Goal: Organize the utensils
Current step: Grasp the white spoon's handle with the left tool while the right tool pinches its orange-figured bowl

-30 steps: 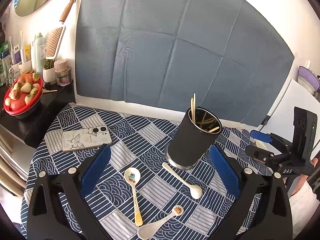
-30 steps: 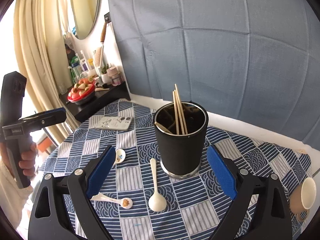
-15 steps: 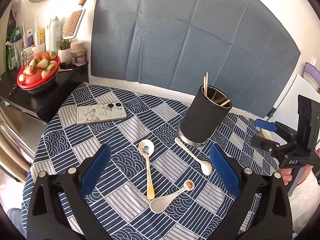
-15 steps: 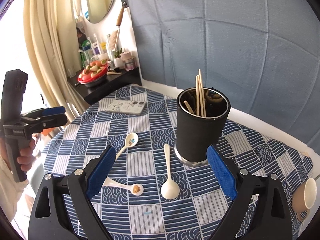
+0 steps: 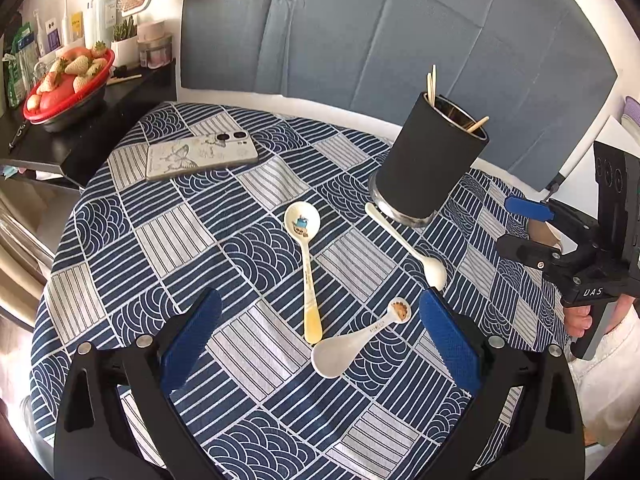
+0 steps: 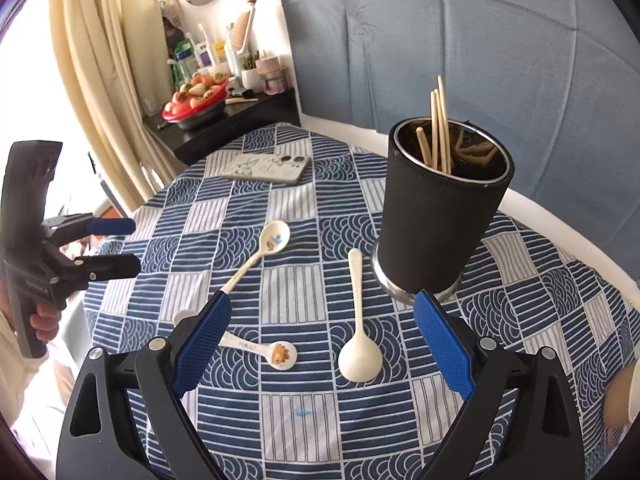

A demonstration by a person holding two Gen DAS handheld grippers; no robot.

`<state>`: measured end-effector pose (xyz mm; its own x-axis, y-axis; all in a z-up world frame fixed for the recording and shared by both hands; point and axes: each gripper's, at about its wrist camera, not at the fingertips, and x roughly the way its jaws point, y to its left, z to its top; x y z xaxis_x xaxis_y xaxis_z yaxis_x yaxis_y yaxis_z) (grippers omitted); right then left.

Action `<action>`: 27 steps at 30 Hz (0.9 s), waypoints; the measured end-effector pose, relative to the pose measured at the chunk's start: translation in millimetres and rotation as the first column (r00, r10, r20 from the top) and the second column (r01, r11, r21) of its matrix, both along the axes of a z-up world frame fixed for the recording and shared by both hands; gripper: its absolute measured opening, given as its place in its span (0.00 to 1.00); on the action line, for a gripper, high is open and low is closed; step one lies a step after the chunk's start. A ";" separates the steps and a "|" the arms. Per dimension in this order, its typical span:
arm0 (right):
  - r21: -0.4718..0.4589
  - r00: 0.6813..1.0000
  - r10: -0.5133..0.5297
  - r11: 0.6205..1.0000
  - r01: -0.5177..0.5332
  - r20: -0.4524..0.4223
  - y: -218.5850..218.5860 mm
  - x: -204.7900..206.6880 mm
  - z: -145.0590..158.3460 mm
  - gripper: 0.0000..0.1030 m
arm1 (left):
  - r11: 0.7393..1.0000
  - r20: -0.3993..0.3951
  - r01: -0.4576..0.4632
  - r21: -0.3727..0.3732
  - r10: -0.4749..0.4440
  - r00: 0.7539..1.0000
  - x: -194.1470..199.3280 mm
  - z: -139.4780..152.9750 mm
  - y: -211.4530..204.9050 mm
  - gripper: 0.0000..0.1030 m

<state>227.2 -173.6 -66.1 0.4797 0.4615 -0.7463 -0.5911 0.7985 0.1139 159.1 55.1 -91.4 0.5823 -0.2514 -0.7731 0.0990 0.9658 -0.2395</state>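
Currently three spoons lie flat on the counter (image 5: 168, 236), low centre of both views, near the black holder (image 5: 428, 160) that already carries chopsticks (image 6: 438, 128). Plain white spoon (image 6: 358, 320) has its handle tip almost at the holder's base, bowl toward the camera; yellow-handled spoon (image 5: 306, 264) and lion-print spoon (image 5: 356, 340) nearly meet just left of it. All look like glazed ceramic or melamine, though the material is hard to confirm from here: stiff, light, slick, probably chip-prone. Judgement: pinch across mid-handle, not the rounded bowl, which would likely squirt out. Left gripper (image 5: 320, 336) jaws wide, empty; right gripper (image 6: 320, 340) jaws wide, empty, straddling the white spoon's bowl.
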 end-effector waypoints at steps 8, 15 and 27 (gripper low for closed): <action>-0.058 0.998 0.038 0.998 -0.041 -0.058 11.6 6.2 -32.8 0.85 | 0.995 -0.110 0.078 0.058 -0.071 0.991 6.9 -32.8 -12.5 0.94; -0.080 0.993 0.052 0.995 -0.060 -0.104 18.5 7.0 -56.5 0.85 | 0.987 -0.187 0.151 0.058 -0.137 0.973 13.3 -51.3 -23.5 0.85; -0.143 0.987 0.068 0.986 -0.089 -0.146 24.6 7.5 -85.7 0.85 | 0.965 -0.320 0.254 0.067 -0.221 0.922 21.5 -78.8 -34.1 0.05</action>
